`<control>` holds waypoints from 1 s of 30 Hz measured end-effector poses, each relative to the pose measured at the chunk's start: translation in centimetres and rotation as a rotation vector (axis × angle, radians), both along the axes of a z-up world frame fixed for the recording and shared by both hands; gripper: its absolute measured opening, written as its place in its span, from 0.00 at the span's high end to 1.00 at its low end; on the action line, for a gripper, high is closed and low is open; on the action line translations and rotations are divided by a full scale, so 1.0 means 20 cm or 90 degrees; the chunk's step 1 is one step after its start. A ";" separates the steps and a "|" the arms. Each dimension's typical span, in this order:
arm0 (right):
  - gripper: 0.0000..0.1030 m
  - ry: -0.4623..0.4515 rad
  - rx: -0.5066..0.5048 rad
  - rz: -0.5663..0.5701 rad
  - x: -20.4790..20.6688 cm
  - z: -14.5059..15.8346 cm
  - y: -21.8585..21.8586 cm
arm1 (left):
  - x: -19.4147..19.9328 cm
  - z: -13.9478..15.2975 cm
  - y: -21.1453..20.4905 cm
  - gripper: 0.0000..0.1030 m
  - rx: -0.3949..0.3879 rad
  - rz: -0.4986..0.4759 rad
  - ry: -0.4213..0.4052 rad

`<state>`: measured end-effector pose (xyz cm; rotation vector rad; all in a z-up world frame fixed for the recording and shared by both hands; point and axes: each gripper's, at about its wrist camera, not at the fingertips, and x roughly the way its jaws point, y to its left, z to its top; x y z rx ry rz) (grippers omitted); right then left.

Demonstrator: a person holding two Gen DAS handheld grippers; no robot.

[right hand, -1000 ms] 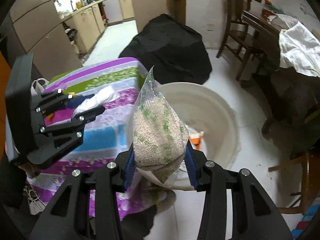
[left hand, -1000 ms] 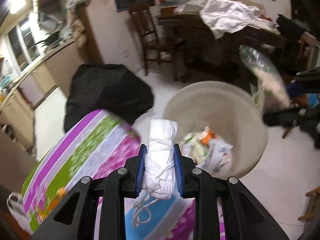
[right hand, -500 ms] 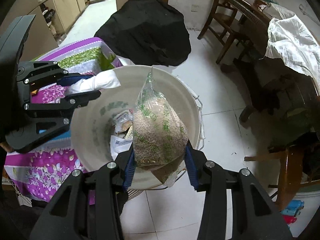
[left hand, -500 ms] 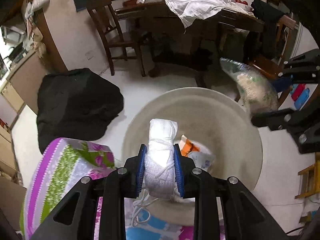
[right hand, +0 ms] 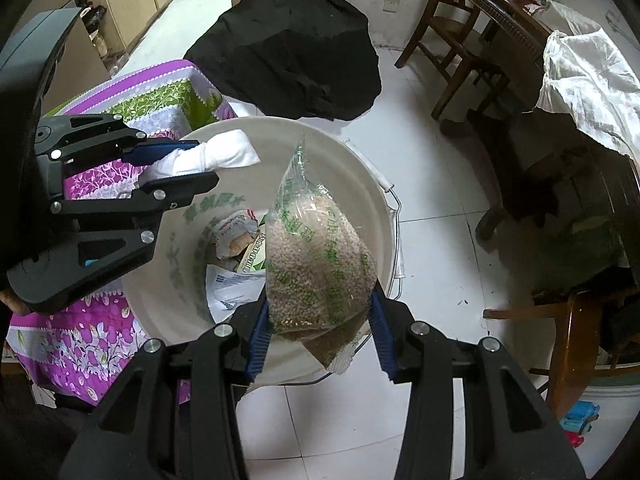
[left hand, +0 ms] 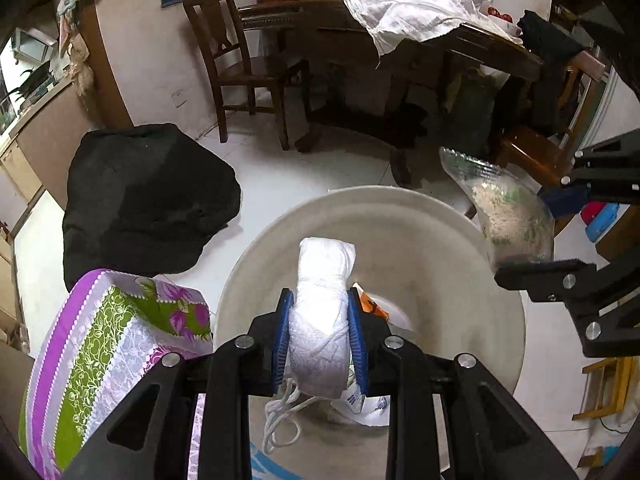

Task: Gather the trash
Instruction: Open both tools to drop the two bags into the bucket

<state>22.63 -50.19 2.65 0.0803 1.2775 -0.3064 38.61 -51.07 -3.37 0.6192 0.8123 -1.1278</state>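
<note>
A big cream bucket (left hand: 448, 240) (right hand: 352, 168) stands on the white tile floor with paper and wrappers lying in its bottom. My left gripper (left hand: 320, 312) (right hand: 182, 162) is shut on a white rolled cloth bundle (left hand: 324, 280) (right hand: 216, 156) with a loose string, held over the bucket's near rim. My right gripper (right hand: 318, 320) (left hand: 560, 228) is shut on a clear plastic bag of grain (right hand: 316, 248) (left hand: 504, 208), which hangs above the bucket's opening, at its right side in the left wrist view.
A floral purple-green covered table (left hand: 100, 340) (right hand: 132, 100) adjoins the bucket. A black bag (left hand: 140, 196) (right hand: 288, 40) lies on the floor behind. Wooden chairs (left hand: 236, 64) and a dark table with a white cloth (left hand: 408, 4) stand further back.
Both grippers have swung from over the floral table to above the bucket and tilted downward, each keeping its load. The bucket's inside with its trash now shows fully.
</note>
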 end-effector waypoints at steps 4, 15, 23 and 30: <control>0.59 0.006 0.002 0.007 0.02 -0.01 0.01 | 0.01 -0.02 0.00 0.73 0.001 0.013 0.005; 0.55 -0.008 -0.007 0.013 0.03 -0.01 0.01 | 0.01 -0.03 0.00 0.58 -0.005 0.021 -0.013; 0.54 -0.008 -0.013 0.009 0.02 -0.02 0.01 | 0.02 -0.04 0.04 0.58 -0.003 0.029 -0.026; 0.54 0.000 -0.026 0.009 0.01 -0.02 0.04 | -0.02 -0.02 0.06 0.58 -0.004 0.022 -0.041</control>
